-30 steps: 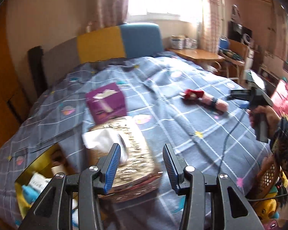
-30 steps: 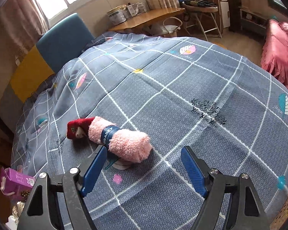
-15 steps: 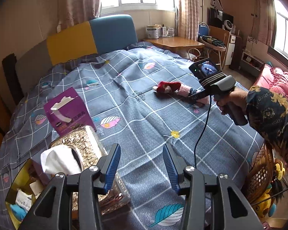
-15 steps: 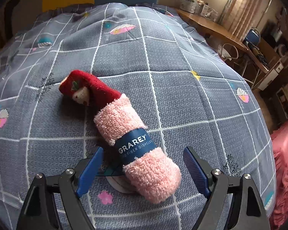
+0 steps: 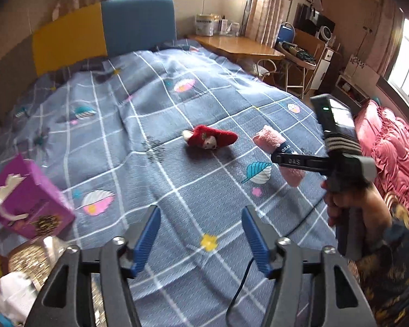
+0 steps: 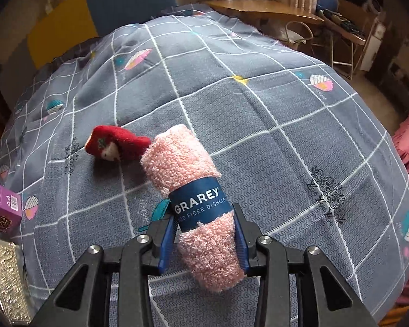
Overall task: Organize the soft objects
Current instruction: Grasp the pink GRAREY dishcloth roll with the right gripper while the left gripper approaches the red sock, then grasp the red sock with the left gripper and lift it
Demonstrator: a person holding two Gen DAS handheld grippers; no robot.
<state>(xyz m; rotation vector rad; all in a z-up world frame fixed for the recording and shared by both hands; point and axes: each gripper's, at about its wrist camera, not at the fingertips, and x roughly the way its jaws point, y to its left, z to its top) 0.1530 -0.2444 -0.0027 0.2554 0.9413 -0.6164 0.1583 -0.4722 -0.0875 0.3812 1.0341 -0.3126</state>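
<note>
Right gripper (image 6: 204,241): closing, pads pressing on the pink rolled dishcloth (image 6: 193,190) on the bed (image 6: 286,136).
Left gripper (image 5: 199,234): opening, holding nothing.

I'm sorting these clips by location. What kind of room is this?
Most likely a bedroom: a bed with a grey checked bedspread and a blue and yellow headboard, plus a wooden desk by a curtained window.
</note>
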